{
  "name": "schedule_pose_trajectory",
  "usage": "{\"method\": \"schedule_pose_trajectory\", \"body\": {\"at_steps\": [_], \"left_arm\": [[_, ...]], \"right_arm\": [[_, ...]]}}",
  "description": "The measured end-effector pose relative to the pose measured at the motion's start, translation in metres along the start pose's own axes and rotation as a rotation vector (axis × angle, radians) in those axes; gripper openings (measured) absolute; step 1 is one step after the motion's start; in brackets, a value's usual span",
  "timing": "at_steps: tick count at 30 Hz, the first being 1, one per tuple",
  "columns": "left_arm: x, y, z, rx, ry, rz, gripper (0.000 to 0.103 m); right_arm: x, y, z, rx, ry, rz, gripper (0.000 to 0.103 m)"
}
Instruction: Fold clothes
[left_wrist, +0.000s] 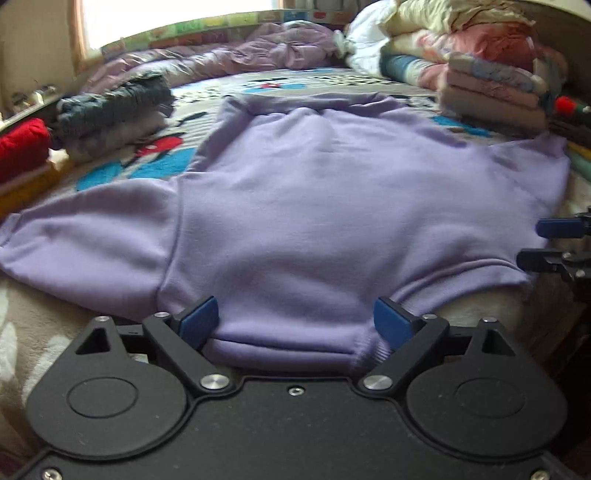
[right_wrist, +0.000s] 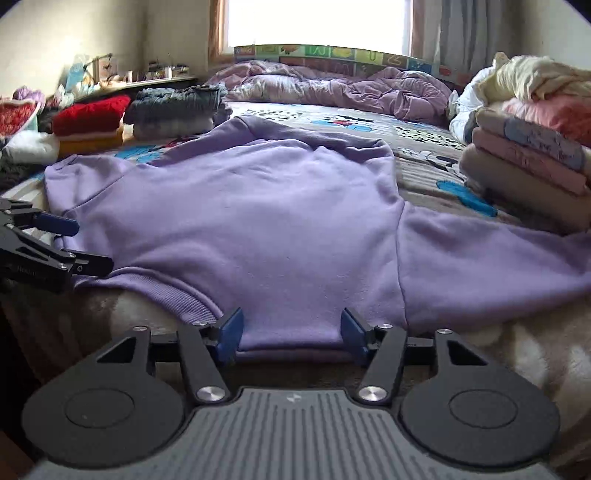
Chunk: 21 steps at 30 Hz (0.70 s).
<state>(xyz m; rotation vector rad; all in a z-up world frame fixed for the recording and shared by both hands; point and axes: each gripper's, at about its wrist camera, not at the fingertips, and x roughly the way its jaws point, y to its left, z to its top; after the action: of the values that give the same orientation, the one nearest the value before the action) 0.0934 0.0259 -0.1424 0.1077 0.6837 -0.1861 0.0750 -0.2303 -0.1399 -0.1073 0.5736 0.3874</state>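
A lilac sweatshirt (left_wrist: 303, 206) (right_wrist: 258, 206) lies spread flat on the bed, its hem toward me and a sleeve out to each side. My left gripper (left_wrist: 295, 325) is open at the hem's left part, and the ribbed edge sits loosely between its blue pads (left_wrist: 199, 321). My right gripper (right_wrist: 291, 332) is open at the hem's right part, with the edge between its blue pads (right_wrist: 231, 332). Each gripper also shows in the other's view: the right gripper (left_wrist: 543, 243) at the right edge, the left gripper (right_wrist: 81, 245) at the left edge, both with fingers apart.
The patterned bed sheet (right_wrist: 424, 147) holds folded stacks: grey clothes (right_wrist: 173, 107) and red ones (right_wrist: 90, 114) on the left, a tall pink and beige pile (right_wrist: 528, 166) on the right. A crumpled purple duvet (right_wrist: 332, 88) lies at the back under the window.
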Motion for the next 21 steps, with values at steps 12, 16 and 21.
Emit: {"method": "schedule_pose_trajectory", "body": {"at_steps": [12, 16, 21], "left_arm": [[-0.002, 0.010, 0.057, 0.037, -0.064, 0.036, 0.077], [0.010, 0.016, 0.100, 0.117, -0.087, 0.065, 0.064], [0.053, 0.026, 0.141, 0.199, -0.076, 0.108, 0.038]], "right_arm": [[0.004, -0.026, 0.040, 0.079, -0.079, 0.054, 0.048], [0.024, -0.047, 0.078, 0.072, -0.092, 0.039, 0.048], [0.054, -0.071, 0.125, 0.015, -0.094, 0.039, 0.041]]}}
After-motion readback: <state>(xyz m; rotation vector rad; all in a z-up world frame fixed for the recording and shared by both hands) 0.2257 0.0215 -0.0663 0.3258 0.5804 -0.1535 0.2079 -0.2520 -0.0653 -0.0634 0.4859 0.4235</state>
